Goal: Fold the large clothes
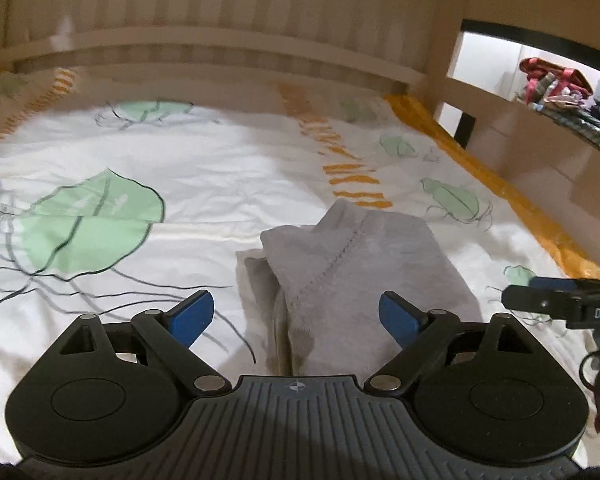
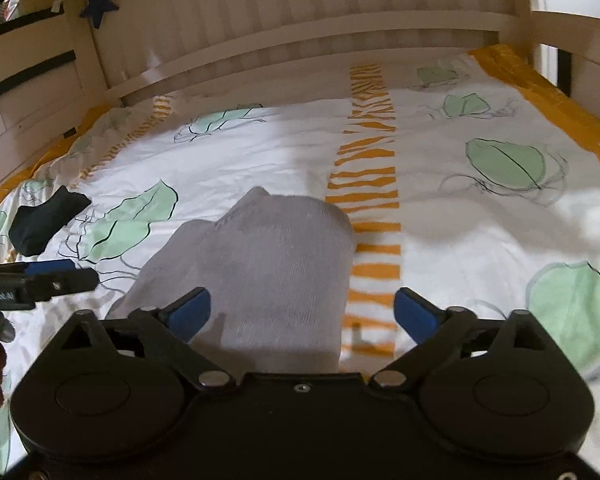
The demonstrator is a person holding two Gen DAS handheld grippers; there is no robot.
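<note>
A grey garment (image 1: 360,264) lies folded into a compact bundle on the white bedspread (image 1: 204,176). My left gripper (image 1: 296,312) hovers over its near edge, blue pads wide apart and holding nothing. In the right wrist view the same grey garment (image 2: 268,256) lies flat under my right gripper (image 2: 302,312), which is open with its jaws spread clear of the cloth. One finger of the right gripper (image 1: 540,300) shows at the right edge of the left view. The left gripper's finger (image 2: 60,276) shows at the left edge of the right view.
The bedspread (image 2: 460,208) has green leaf prints and orange stripes. A dark folded item (image 2: 44,220) lies at the left. A pale wooden headboard (image 2: 300,28) and side rails enclose the bed. A shelf with piled clothes (image 1: 560,92) stands beyond the right rail.
</note>
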